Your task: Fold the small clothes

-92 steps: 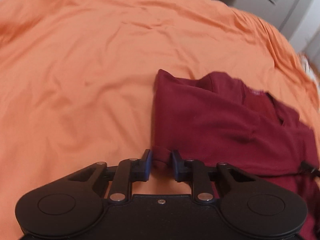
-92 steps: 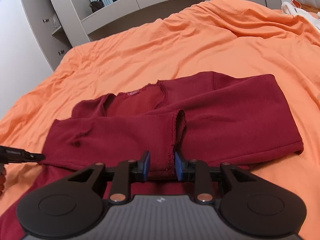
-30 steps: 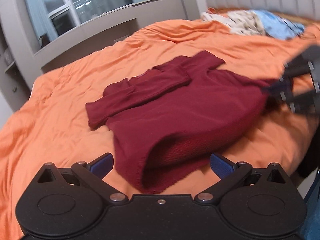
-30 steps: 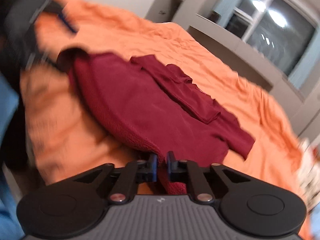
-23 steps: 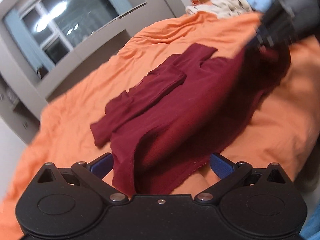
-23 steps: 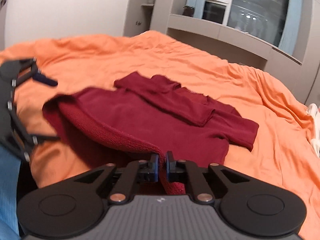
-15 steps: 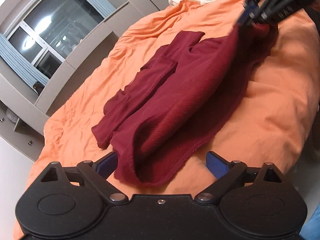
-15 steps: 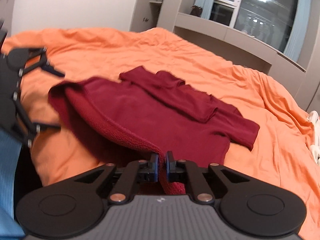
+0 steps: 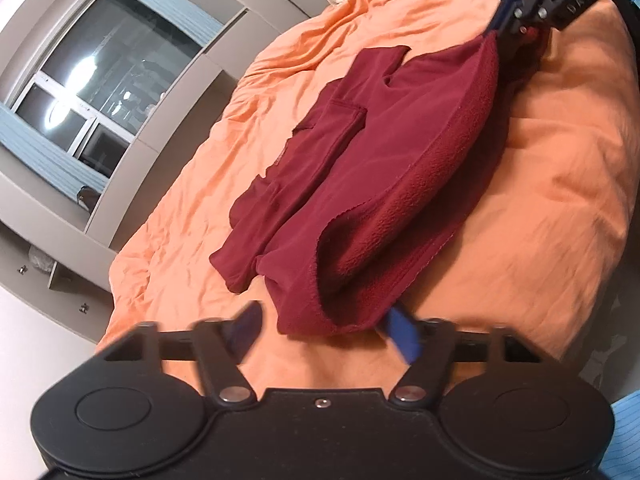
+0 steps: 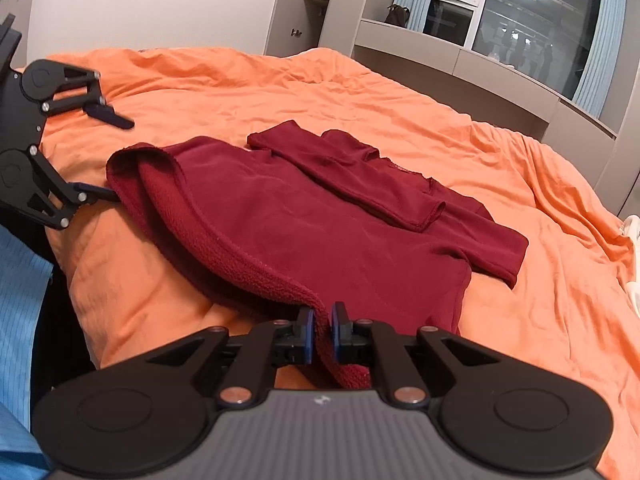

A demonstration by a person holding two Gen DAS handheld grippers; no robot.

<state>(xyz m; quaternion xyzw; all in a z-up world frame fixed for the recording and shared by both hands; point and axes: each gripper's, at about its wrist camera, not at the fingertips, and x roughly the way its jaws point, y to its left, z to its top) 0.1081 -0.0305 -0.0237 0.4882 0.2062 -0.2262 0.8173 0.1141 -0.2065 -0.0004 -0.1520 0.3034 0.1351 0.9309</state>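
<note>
On the orange bed [image 10: 248, 80], the left claw [image 9: 320, 332], just closing around the red sweater's [image 10: 280, 208] hem corner, is not yet gripping; the right claw [image 10: 320, 334] is pinching the other corner, readying the fold.

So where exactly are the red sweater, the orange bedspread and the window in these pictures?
red sweater [image 10: 304, 216]: right wrist view, on its flat front panel.
orange bedspread [image 10: 260, 92]: right wrist view, on bare cover beyond the sweater.
window [image 10: 520, 16]: right wrist view, on the dark glass.
</note>
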